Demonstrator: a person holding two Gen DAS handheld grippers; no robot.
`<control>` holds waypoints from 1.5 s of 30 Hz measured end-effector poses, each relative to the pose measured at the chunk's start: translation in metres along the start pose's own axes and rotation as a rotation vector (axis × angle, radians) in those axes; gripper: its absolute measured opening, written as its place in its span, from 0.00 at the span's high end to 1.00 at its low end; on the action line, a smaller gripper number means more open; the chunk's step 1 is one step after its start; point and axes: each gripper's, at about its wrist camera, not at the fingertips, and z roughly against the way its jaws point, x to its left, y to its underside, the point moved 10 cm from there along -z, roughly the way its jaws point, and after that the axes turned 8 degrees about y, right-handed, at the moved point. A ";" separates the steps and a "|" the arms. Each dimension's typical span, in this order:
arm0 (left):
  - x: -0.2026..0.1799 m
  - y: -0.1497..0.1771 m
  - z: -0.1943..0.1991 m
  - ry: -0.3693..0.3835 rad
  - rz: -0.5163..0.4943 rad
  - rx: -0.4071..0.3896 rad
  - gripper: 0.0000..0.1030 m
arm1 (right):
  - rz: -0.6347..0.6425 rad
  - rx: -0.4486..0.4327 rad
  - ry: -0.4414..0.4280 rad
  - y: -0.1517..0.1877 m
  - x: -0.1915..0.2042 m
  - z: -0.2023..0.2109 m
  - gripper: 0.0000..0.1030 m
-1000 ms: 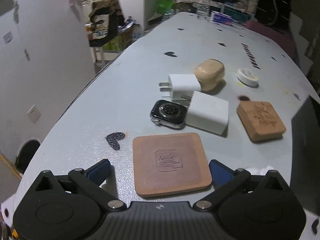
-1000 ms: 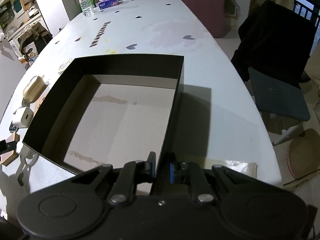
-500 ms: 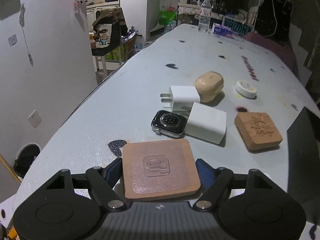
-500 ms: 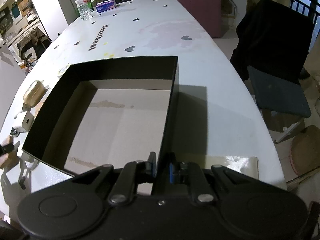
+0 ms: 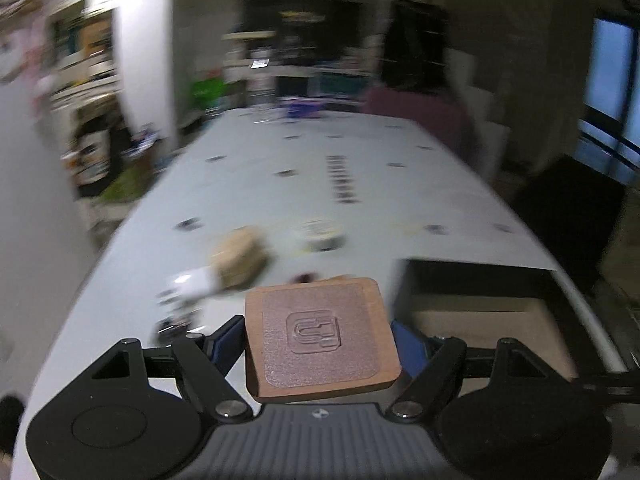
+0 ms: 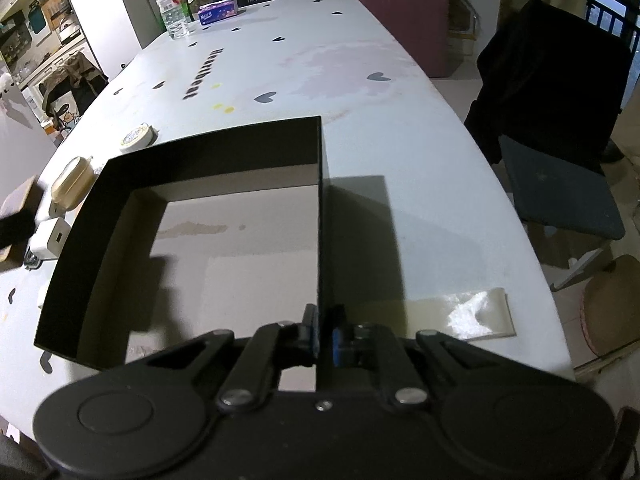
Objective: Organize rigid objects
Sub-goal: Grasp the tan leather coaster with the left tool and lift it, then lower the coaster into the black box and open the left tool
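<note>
- The left gripper [image 5: 320,344], open around the brown square coaster [image 5: 320,340] a second ago, now clamps it by its two side edges.
- The coaster is off the table [image 5: 248,200] and held in the air; earlier it lay flat there.
- The left wrist view, now blurred, has swung right, so the black box [image 5: 480,280] comes into sight just beyond the coaster.
- In the right wrist view, a shadow now falls on the box floor [image 6: 160,280] at the left.

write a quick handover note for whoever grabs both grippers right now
Left gripper: shut on the square brown wooden coaster, lifted, facing the box.
Right gripper: shut on the right wall of the open black cardboard box, steadying it.
Box holds nothing yet.
Left on the white table: beige earbud case, white chargers, round tape roll.
Next, probably: put the coaster in the box.
</note>
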 end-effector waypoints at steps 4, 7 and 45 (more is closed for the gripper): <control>-0.052 -0.011 -0.015 0.100 -0.059 0.036 0.24 | 0.002 -0.004 0.004 0.000 0.000 0.000 0.93; -0.087 -0.015 -0.030 0.166 -0.062 0.073 0.24 | 0.004 -0.007 0.008 0.001 0.001 0.000 0.94; -0.129 0.007 -0.079 0.217 0.040 0.264 0.04 | -0.050 -0.008 -0.013 0.000 -0.004 0.000 0.94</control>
